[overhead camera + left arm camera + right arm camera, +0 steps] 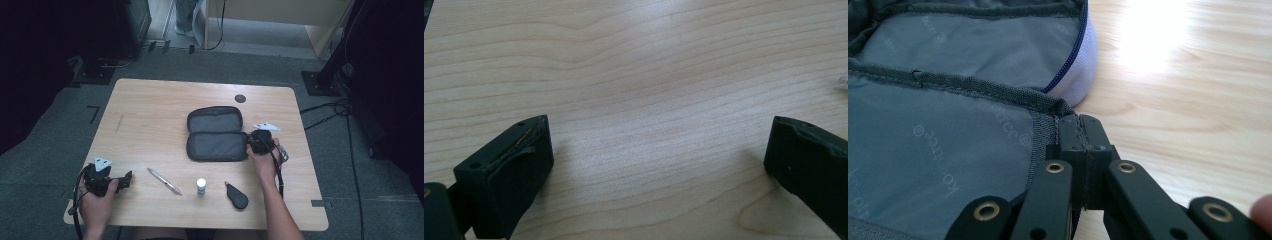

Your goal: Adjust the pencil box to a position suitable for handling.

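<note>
A dark zip pouch lies spread open in the middle of the wooden table, its grey lining facing up. My right gripper is at the pouch's right edge; in the right gripper view its jaws are shut on the pouch's rim. My left gripper rests near the table's front left corner, held by a hand. Its jaws stand wide apart over bare wood, with nothing between them.
Along the front of the table lie a silver pen, a small upright white-capped bottle and a black teardrop-shaped object. A round dark cable hole sits at the back. Stands and cables cover the floor around.
</note>
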### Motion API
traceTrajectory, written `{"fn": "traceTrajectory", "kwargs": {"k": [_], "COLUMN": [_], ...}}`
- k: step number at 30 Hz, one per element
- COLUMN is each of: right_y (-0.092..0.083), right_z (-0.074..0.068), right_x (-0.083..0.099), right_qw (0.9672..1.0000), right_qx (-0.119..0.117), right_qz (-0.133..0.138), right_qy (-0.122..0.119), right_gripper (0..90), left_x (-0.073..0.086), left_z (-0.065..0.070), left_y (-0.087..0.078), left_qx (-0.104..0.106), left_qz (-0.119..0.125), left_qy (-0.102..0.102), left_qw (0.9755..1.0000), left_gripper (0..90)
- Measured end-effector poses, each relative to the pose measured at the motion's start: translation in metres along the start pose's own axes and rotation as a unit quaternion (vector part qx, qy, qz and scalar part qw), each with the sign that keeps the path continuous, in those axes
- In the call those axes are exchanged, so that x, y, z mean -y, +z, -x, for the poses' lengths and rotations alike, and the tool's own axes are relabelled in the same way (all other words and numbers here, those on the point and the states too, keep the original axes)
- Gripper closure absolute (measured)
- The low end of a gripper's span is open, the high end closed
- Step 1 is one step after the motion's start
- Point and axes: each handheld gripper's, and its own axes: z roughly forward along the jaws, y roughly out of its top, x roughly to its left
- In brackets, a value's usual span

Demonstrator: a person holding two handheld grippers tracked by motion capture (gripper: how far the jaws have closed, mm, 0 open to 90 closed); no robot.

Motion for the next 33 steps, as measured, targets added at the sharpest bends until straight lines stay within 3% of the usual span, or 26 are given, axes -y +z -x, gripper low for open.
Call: {"fn": "traceTrajectory", "kwargs": {"k": [7,13,19,21,26,33], "right_y": [-0.012,-0.014,-0.016,-0.015,-0.014,-0.012], "right_z": [0.005,-0.006,-0.028,-0.037,-0.048,-0.063], "right_x": [0.013,0.018,0.019,0.019,0.020,0.019], "right_qw": [0.9991,0.9989,0.9994,0.9993,0.9983,0.9962], "right_qx": [0.024,0.016,-0.004,-0.024,-0.058,-0.084], "right_qz": [0.011,0.014,0.009,0.010,0.006,0.004], "right_qy": [0.033,0.043,0.034,0.027,0.008,-0.024], "right_gripper": [90.0,90.0,90.0,89.0,87.5,81.5], "left_x": [0.000,0.000,0.000,0.000,0.000,0.000], "left_z": [0.000,0.000,0.000,0.000,0.000,0.000], "left_y": [0.000,0.000,0.000,0.000,0.000,0.000], "left_qx": [0.000,0.000,0.000,0.000,0.000,0.000], "left_qz": [0.000,0.000,0.000,0.000,0.000,0.000], "left_qy": [0.000,0.000,0.000,0.000,0.000,0.000], "left_qw": [1.0000,1.0000,1.0000,1.0000,1.0000,1.0000], "left_gripper": [0.0,0.0,0.0,0.0,0.0,0.0]}}
